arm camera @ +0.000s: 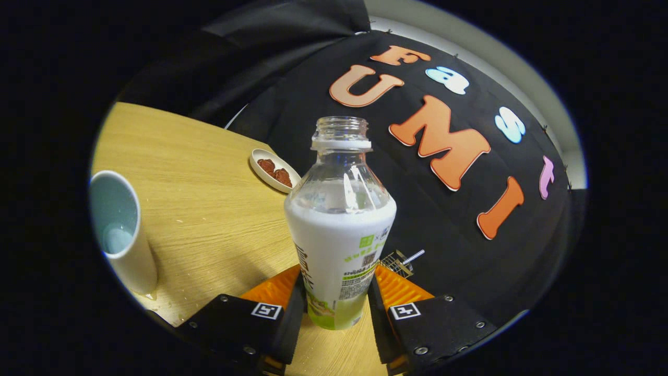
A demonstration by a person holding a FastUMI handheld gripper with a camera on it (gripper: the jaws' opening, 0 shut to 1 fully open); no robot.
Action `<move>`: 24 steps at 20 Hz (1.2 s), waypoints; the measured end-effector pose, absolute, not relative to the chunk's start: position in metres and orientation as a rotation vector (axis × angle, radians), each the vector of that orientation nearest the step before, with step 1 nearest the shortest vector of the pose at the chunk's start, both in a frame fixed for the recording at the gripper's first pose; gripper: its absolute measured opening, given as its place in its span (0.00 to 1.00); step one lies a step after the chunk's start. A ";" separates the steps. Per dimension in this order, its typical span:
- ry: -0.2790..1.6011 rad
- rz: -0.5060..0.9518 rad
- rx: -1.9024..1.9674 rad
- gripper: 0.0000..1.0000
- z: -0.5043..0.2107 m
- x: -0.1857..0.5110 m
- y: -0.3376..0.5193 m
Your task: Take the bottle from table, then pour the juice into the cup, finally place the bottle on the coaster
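Gripper (338, 292): its two fingers are clamped on the lower body of the bottle, one pressing each side, so the jaws are grasping it.
Bottle (339, 224): a clear plastic bottle with a white and green label, uncapped, its threaded neck open at the top. It stands between the fingers and looks roughly upright in the gripper, though the whole scene is tilted in the fisheye view.
Juice (339, 219): a white, milky liquid fills the bottle up to the shoulder; the neck above it is empty and clear.
Bottle base: it seems to sit just above or on the table between the fingers; contact cannot be told here.
Table (209, 209): a light wooden tabletop with visible grain, under and to the left of the bottle.
Cup (122, 230): a tall white cup with a pale blue inside, well to the left of the bottle, mouth open, standing on the table.
Droplets (156, 297): small wet spots on the wood by the cup's foot.
Dish (274, 169): a small white oval dish holding reddish-brown pieces, beyond the bottle and to its left, near the table's far edge.
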State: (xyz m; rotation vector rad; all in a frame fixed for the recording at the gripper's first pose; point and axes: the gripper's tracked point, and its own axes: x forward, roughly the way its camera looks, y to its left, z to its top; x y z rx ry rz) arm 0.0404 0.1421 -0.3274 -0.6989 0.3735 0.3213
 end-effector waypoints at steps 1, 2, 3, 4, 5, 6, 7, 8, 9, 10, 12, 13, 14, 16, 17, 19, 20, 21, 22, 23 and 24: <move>0.381 0.318 -0.655 0.61 -0.329 0.044 0.141; 0.391 0.311 -0.608 0.61 -0.330 0.049 0.140; 0.404 0.307 -0.558 0.61 -0.332 0.055 0.140; 0.415 0.289 -0.513 0.61 -0.332 0.061 0.137; 0.425 0.275 -0.475 0.61 -0.333 0.066 0.135; 0.438 0.265 -0.427 0.61 -0.335 0.071 0.133; 0.455 0.262 -0.380 0.61 -0.338 0.076 0.134; 0.472 0.255 -0.335 0.61 -0.341 0.079 0.132; 0.486 0.249 -0.295 0.61 -0.345 0.084 0.129; 0.501 0.244 -0.260 0.61 -0.350 0.087 0.129; 0.526 0.240 -0.191 0.61 -0.355 0.091 0.129; 0.539 0.238 -0.159 0.61 -0.358 0.092 0.128; 0.550 0.238 -0.130 0.61 -0.360 0.094 0.129; 0.567 0.230 -0.091 0.61 -0.366 0.097 0.127; 0.574 0.225 -0.078 0.61 -0.367 0.099 0.127; 0.585 0.218 -0.058 0.61 -0.372 0.101 0.126; 0.594 0.217 -0.050 0.61 -0.373 0.101 0.127; 0.601 0.220 -0.046 0.61 -0.377 0.100 0.128; 0.605 0.222 -0.048 0.61 -0.379 0.100 0.128; 0.607 0.225 -0.053 0.61 -0.379 0.100 0.128; 0.611 0.228 -0.056 0.61 -0.380 0.100 0.128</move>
